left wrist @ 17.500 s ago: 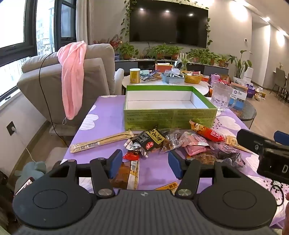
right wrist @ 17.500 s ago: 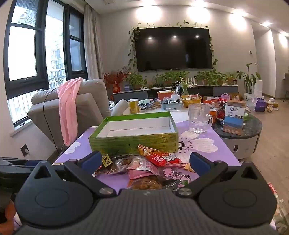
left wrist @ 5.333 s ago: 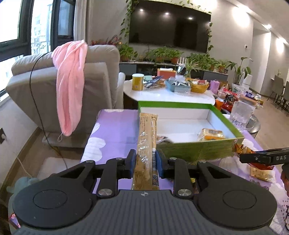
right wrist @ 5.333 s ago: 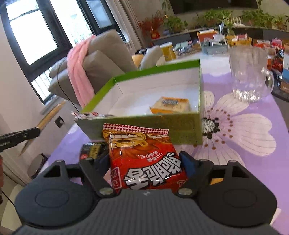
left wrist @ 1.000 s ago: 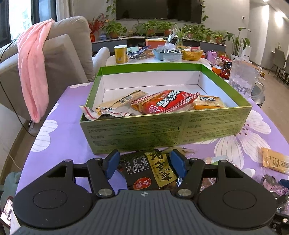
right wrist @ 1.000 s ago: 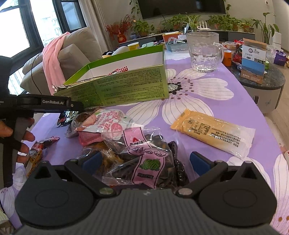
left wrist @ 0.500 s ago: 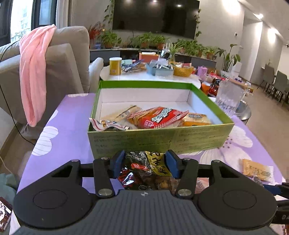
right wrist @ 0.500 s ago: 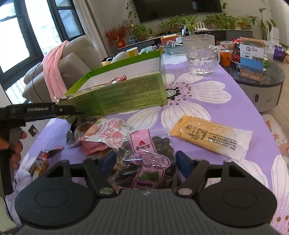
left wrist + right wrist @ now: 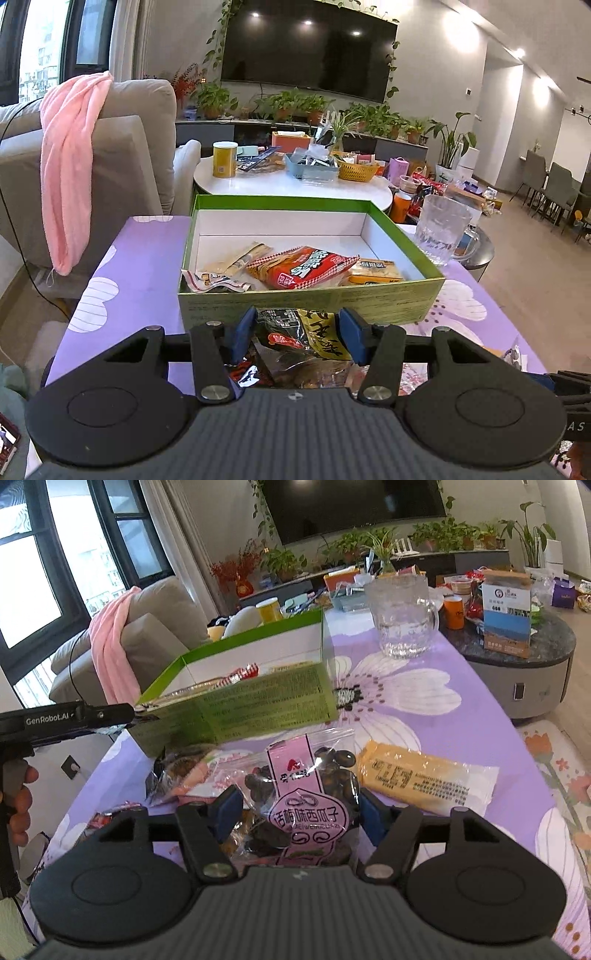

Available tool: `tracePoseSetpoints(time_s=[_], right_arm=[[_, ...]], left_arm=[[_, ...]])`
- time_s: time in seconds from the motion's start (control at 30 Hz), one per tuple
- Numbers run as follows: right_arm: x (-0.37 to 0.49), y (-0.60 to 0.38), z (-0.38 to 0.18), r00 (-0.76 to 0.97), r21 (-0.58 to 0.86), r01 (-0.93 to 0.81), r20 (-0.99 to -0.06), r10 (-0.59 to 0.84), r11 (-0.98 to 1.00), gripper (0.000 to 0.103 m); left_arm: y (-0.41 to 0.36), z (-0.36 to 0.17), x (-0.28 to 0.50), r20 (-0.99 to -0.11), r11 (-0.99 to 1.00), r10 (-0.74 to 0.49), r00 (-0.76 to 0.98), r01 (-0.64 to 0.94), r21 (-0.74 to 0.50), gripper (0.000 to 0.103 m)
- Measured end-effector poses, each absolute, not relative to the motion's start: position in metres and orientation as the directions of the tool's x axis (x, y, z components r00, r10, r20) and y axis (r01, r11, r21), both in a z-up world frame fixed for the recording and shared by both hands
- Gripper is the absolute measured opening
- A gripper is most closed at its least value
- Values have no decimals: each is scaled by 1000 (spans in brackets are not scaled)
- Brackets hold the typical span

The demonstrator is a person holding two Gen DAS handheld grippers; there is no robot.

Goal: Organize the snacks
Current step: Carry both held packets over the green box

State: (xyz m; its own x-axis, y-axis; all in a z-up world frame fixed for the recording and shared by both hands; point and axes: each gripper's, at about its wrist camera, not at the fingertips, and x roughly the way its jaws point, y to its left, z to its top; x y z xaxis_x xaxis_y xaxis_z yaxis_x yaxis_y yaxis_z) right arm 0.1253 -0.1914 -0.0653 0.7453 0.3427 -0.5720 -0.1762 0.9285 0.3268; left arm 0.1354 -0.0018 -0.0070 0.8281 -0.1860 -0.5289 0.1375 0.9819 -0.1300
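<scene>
1. Left wrist view: the surface (image 9: 147, 266) wears a purple cloth with white petal prints. Beyond the jaws stands the green box (image 9: 310, 301), white inside, and past it a round white table, a row of potted plants and a dark wall television (image 9: 308, 51). To the left of the jaws a grey armchair carries a pink towel (image 9: 68, 166); to the right stands a glass pitcher (image 9: 441, 230).
2. The left gripper (image 9: 297, 328) has its jaws pinching a black snack packet (image 9: 295, 332) with a yellow strip of Chinese writing; they have just been closing on it, and it is lifted in front of the box's near wall. In the box lie a red packet (image 9: 303, 267), a yellow packet (image 9: 375, 271) and pale wrappers. The held packet's lower half is hidden by the gripper body.
3. Right wrist view: the right gripper (image 9: 297, 806) has its jaws pinching a clear seed bag (image 9: 306, 794) with a pink label, on which "WEIXIGUAZI" can partly be read. Just right of the jaws lies a long yellow packet (image 9: 424, 779); to their left a heap of wrappers is too crumpled to make out.
4. At the left edge a black tool marked "GenRobot.AI" reaches toward the box, with fingers around its handle, cut off by the frame.
</scene>
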Motion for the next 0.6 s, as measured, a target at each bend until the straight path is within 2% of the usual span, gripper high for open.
tracePoseSetpoints(time_s=[0.2, 0.6], right_arm=[[131, -189, -53, 763, 326, -191, -544, 349, 926, 60], [174, -162, -7, 817, 278, -289, -428, 388, 916, 60]], left_arm=[[-2, 3, 134, -505, 978, -206, 838, 153, -145, 48], [1, 25, 154, -461, 980, -197, 865, 156, -125, 48]])
